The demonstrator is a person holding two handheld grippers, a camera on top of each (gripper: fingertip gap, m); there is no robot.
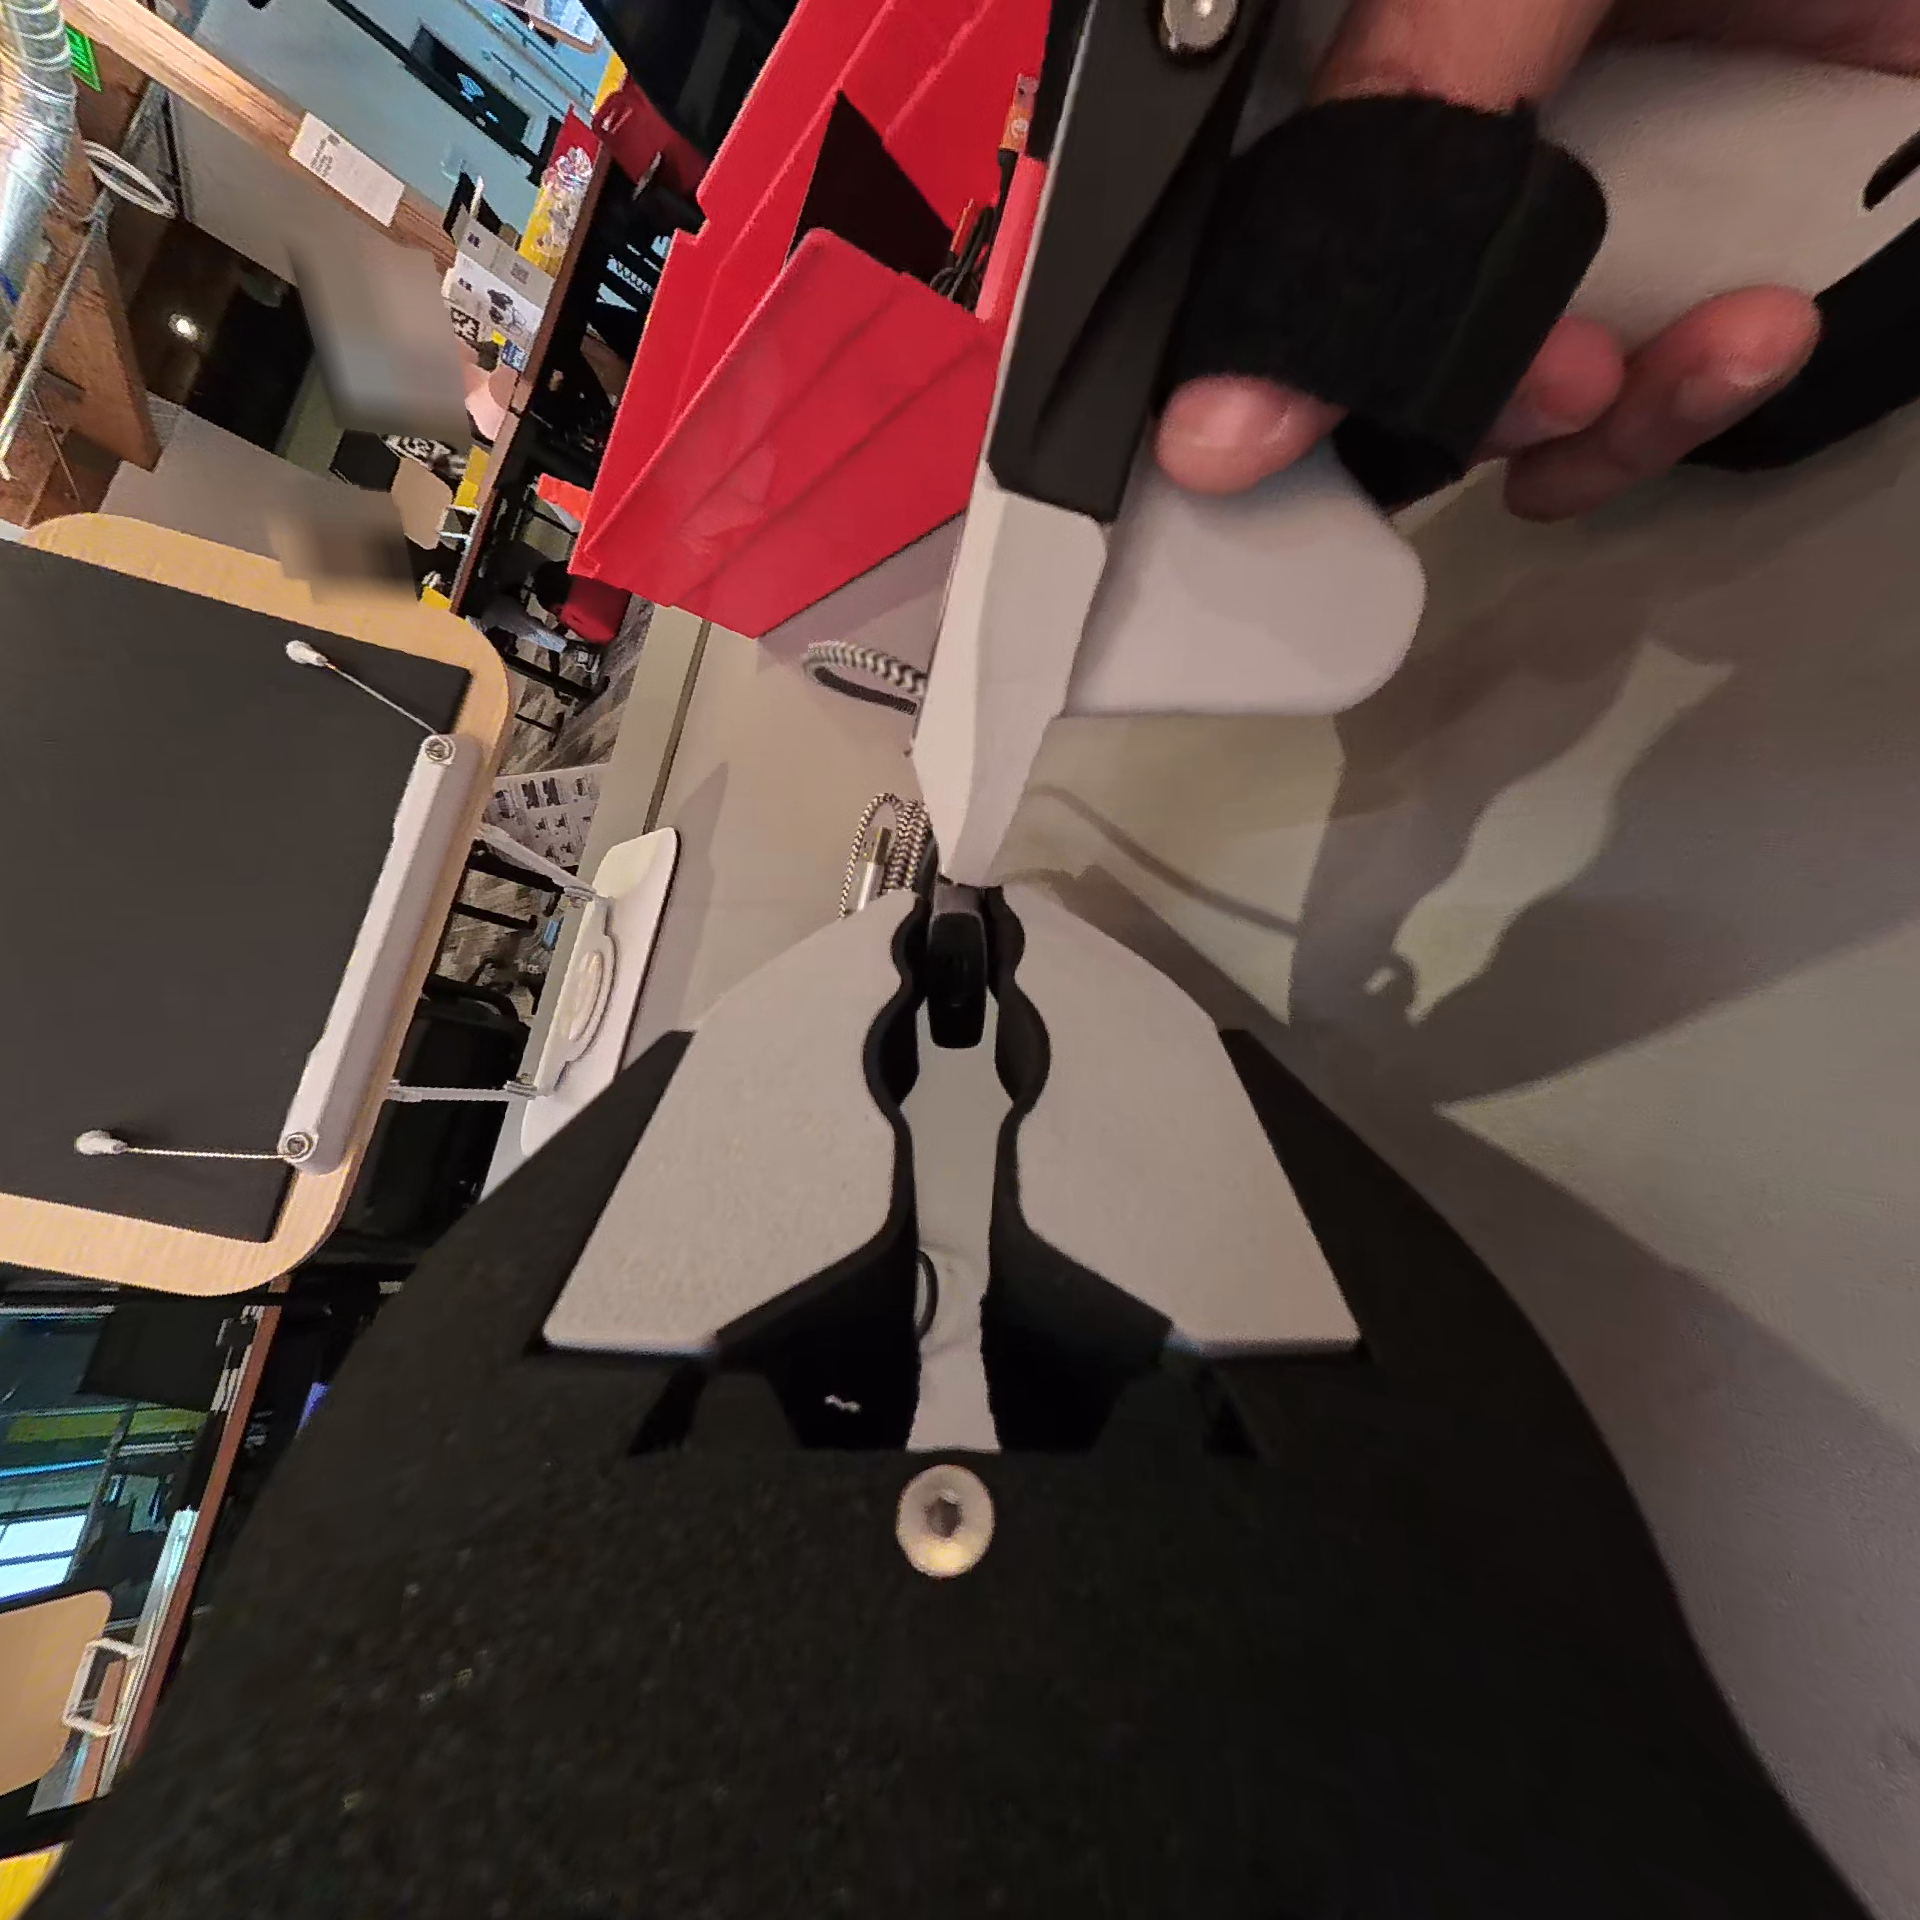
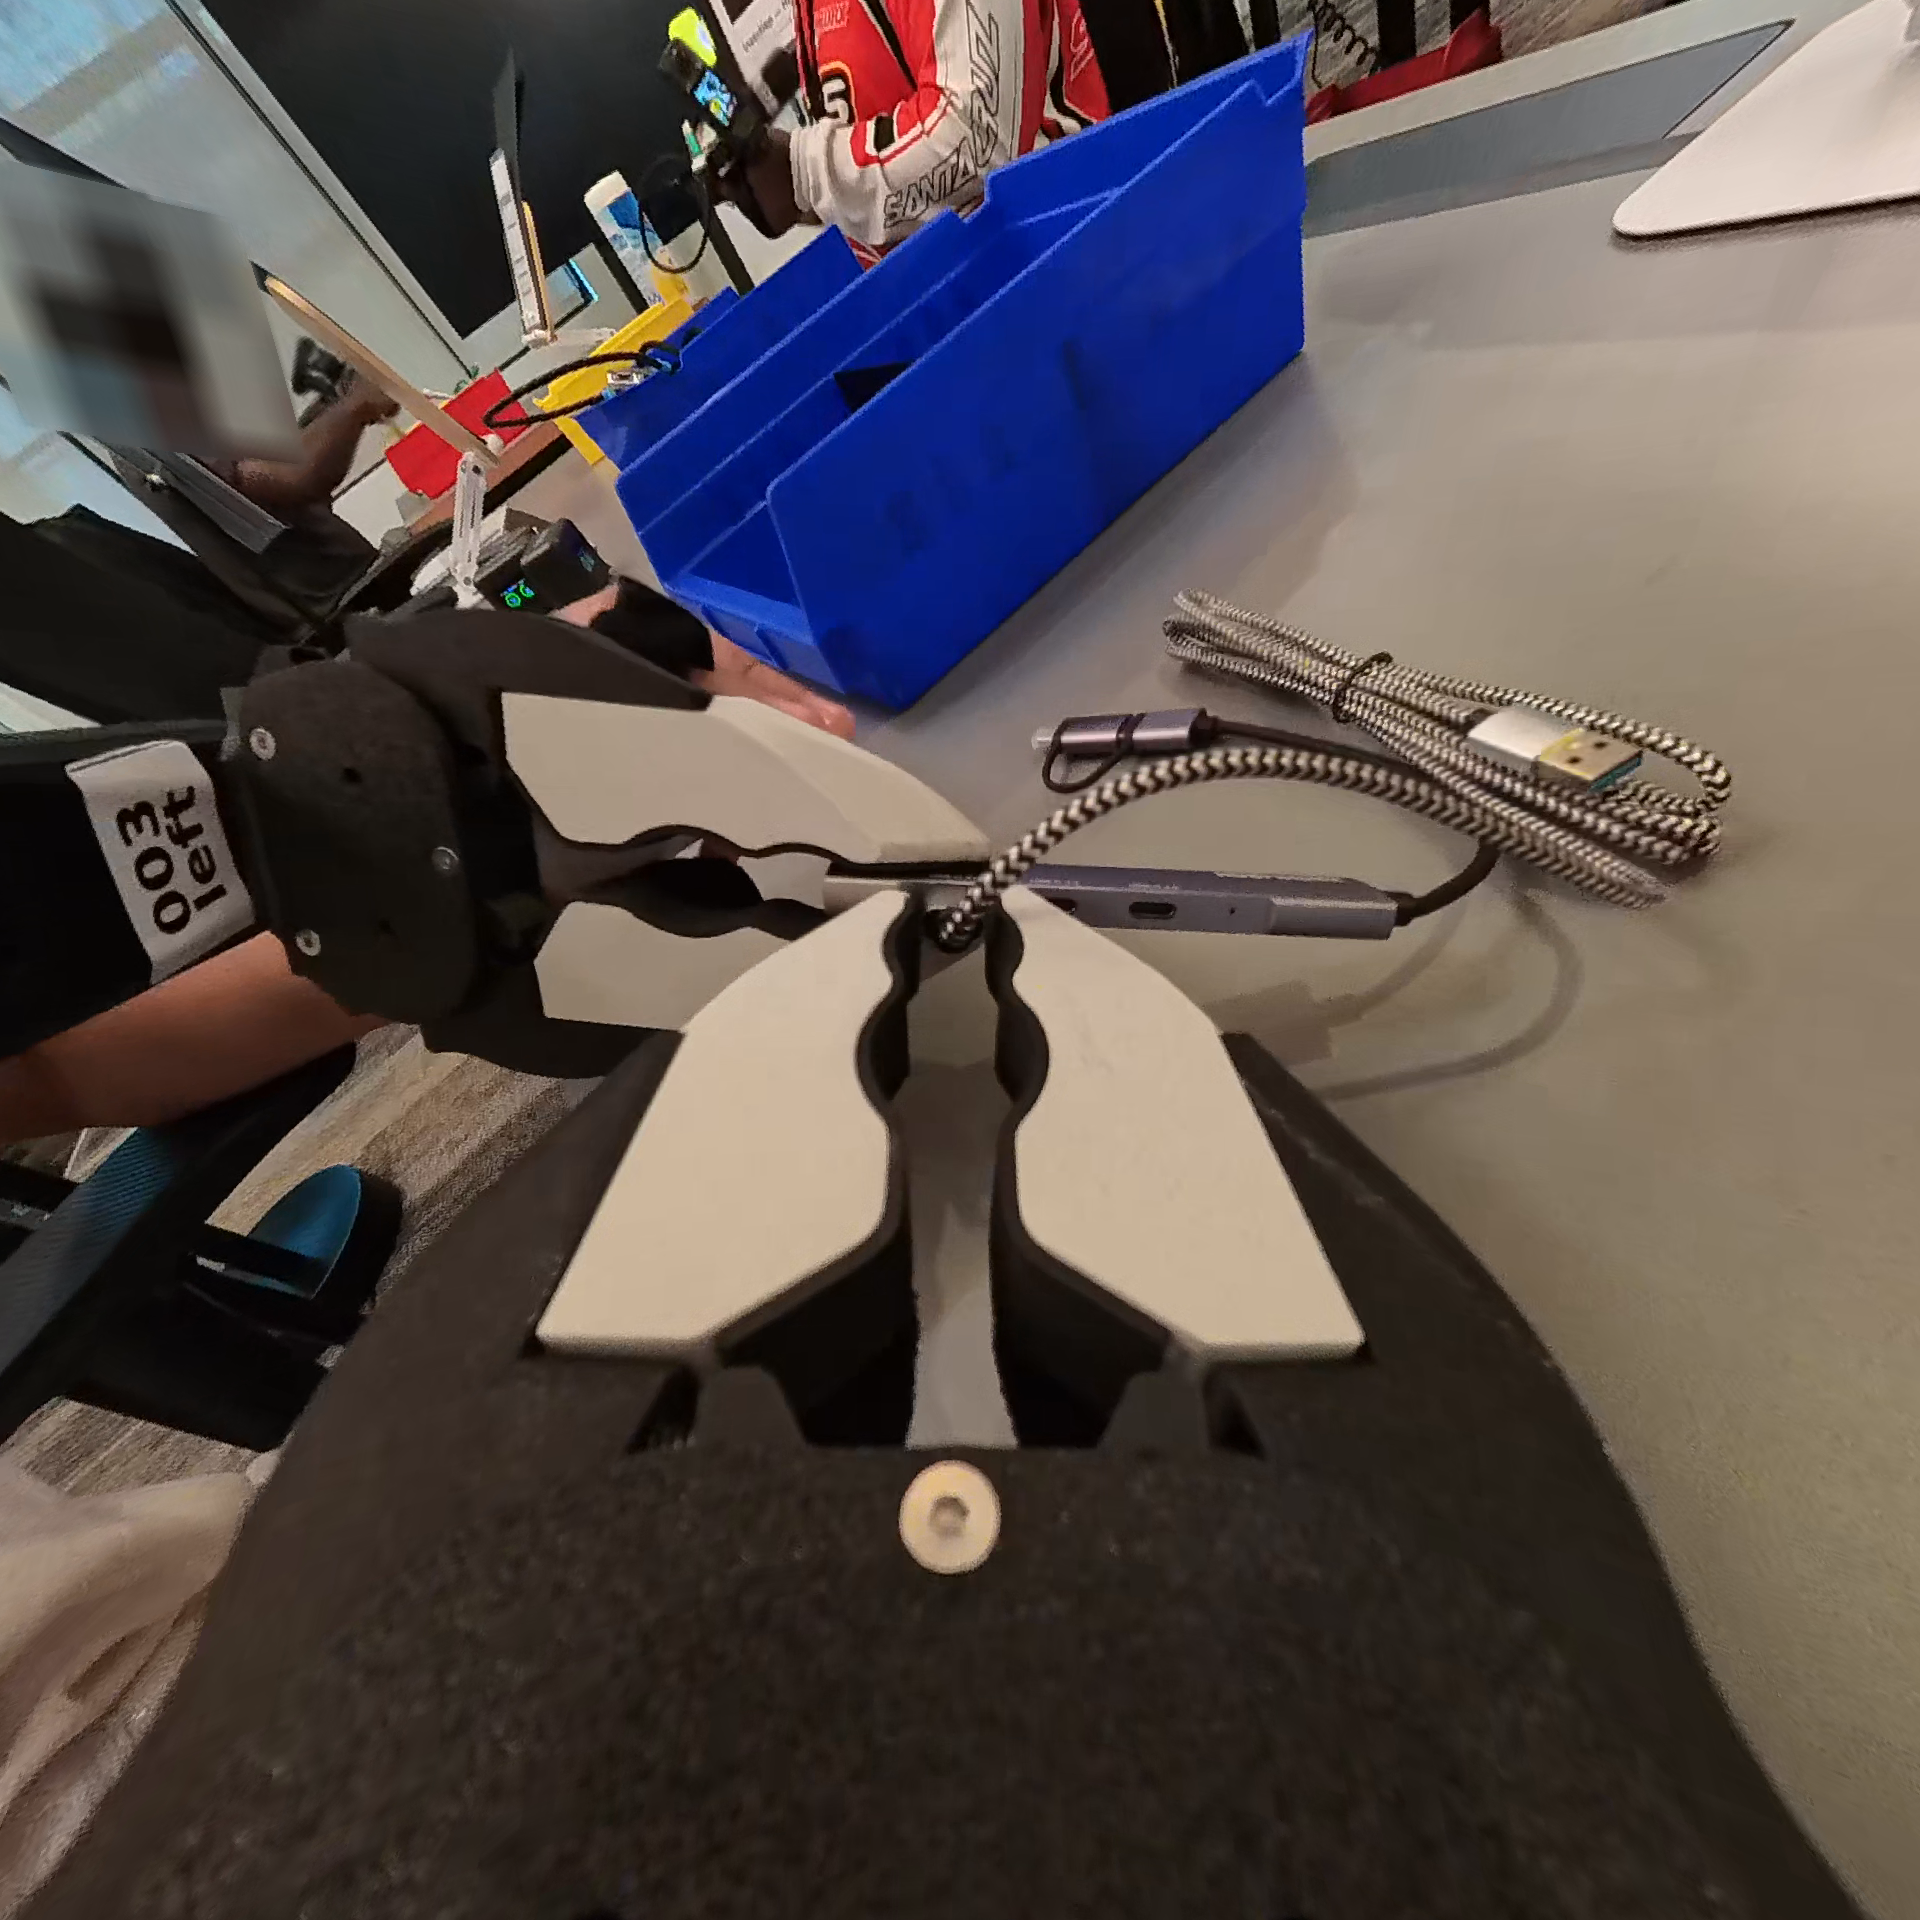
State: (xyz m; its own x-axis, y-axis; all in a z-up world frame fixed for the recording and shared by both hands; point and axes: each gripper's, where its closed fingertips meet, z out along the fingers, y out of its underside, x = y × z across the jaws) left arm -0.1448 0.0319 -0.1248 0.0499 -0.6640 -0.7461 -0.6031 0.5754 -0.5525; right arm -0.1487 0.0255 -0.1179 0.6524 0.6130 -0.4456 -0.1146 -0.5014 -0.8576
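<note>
My left gripper (image 1: 954, 935) is shut on the end of a slim grey hub (image 2: 1195, 899), which shows end-on as a dark block (image 1: 954, 982) between its fingers. In the right wrist view the left gripper (image 2: 935, 868) reaches in from the left and holds the hub just above the grey table (image 2: 1558, 1351). My right gripper (image 2: 951, 920) is shut on the plug end of a braided black-and-white cable (image 2: 1195, 774), right against the hub's side. I cannot tell whether the plug is seated. The right gripper (image 1: 966, 842) comes down from above in the left wrist view.
The cable's coiled rest (image 2: 1455, 717) with a silver plug lies right of the hub, beside a small grey adapter (image 2: 1132, 732). A blue bin (image 2: 1039, 364) stands behind, a red bin (image 1: 810, 416) across. A white stand base (image 2: 1787, 135) is far right. A person (image 2: 914, 104) stands beyond. Both grippers' tips are close together, under 4 cm apart.
</note>
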